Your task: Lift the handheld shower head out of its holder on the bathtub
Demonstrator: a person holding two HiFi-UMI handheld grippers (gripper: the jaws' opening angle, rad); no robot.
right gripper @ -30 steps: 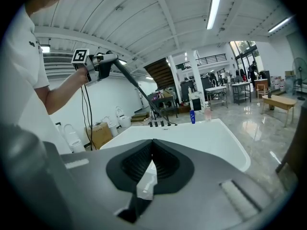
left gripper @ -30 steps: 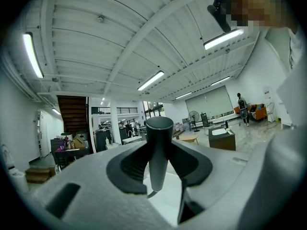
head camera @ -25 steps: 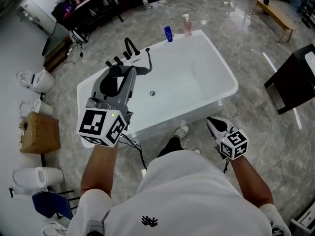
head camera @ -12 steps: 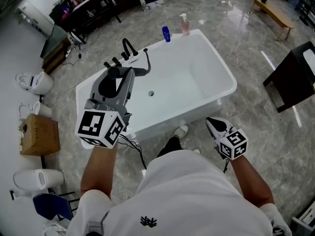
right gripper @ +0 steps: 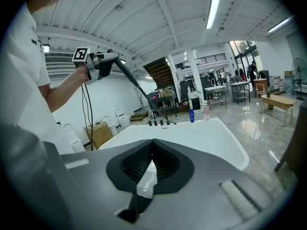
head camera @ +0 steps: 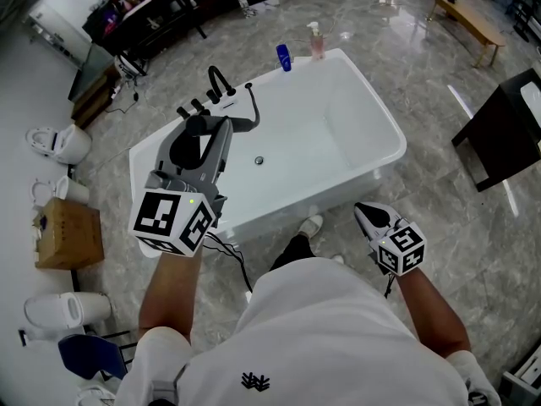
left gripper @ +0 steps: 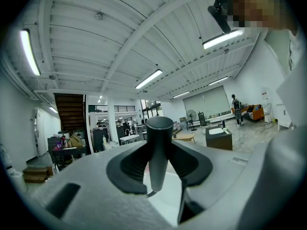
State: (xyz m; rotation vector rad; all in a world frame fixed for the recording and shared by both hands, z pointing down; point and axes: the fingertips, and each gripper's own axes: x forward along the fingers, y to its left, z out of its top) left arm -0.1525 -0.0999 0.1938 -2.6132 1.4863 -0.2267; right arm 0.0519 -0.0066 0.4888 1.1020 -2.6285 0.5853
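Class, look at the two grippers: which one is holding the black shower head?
The left gripper: its jaws are closed on the shower head's black handle. The right gripper has its jaws together with nothing between them.

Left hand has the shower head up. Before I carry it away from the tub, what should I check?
1. Grip: ok. The left gripper has its jaws closed on the shower head from both sides.
2. Head free of its holder: ok. It is held high above the rim fittings.
3. Hose slack: cannot tell. The hose runs nearly straight down to the fittings.
4. Right gripper: ok. Jaws together, empty, on the near side of the bathtub.
5. Blue bottle and pink bottle on the far rim: ok, apart from the hose.
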